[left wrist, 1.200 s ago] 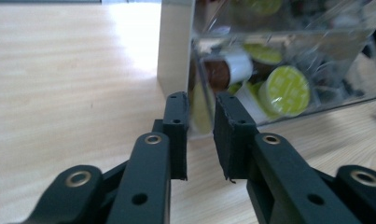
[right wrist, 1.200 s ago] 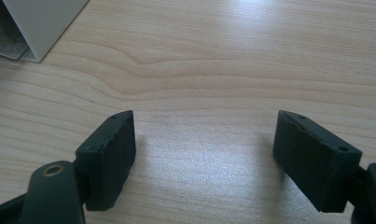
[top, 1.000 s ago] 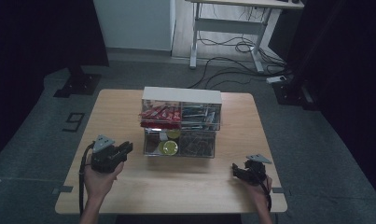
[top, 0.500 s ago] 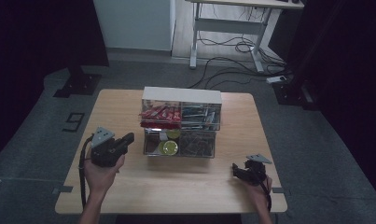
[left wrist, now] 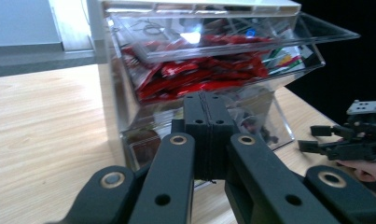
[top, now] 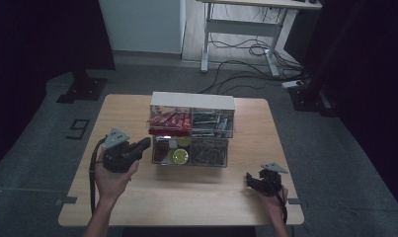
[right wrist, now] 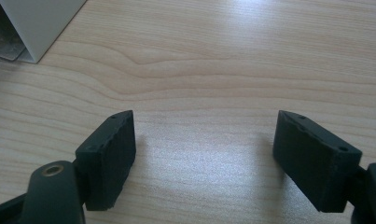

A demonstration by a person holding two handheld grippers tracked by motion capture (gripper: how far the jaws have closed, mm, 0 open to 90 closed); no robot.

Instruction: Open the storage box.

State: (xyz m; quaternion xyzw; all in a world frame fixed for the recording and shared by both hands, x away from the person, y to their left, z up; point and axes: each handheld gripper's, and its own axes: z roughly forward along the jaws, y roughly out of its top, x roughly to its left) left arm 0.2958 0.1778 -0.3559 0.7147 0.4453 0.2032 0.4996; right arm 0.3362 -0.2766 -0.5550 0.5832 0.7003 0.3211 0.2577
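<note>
A small clear drawer cabinet (top: 191,101) with a white top stands mid-table. Its upper left drawer (left wrist: 195,74) holds red packets (top: 169,120) and stands tilted open in the left gripper view. The lower left drawer (top: 172,153) sticks out toward me, with a yellow-green round thing (top: 179,156) in it. My left gripper (top: 146,143) hovers just left of the cabinet, pointing at it. Its jaws are pressed together with nothing between them, the tips (left wrist: 206,112) close to the lower drawer's front. My right gripper (top: 251,180) rests low at the table's near right, open over bare wood (right wrist: 204,140).
The upper right drawer (top: 211,123) and lower right drawer (top: 209,153) hold dark small items. The wooden table (top: 137,197) has bare wood in front of the cabinet. Beyond the far edge are a white desk frame (top: 241,24) and cables (top: 251,49) on the floor.
My left gripper has risen and moved a little toward the cabinet's left side. The right gripper has stayed where it was.
</note>
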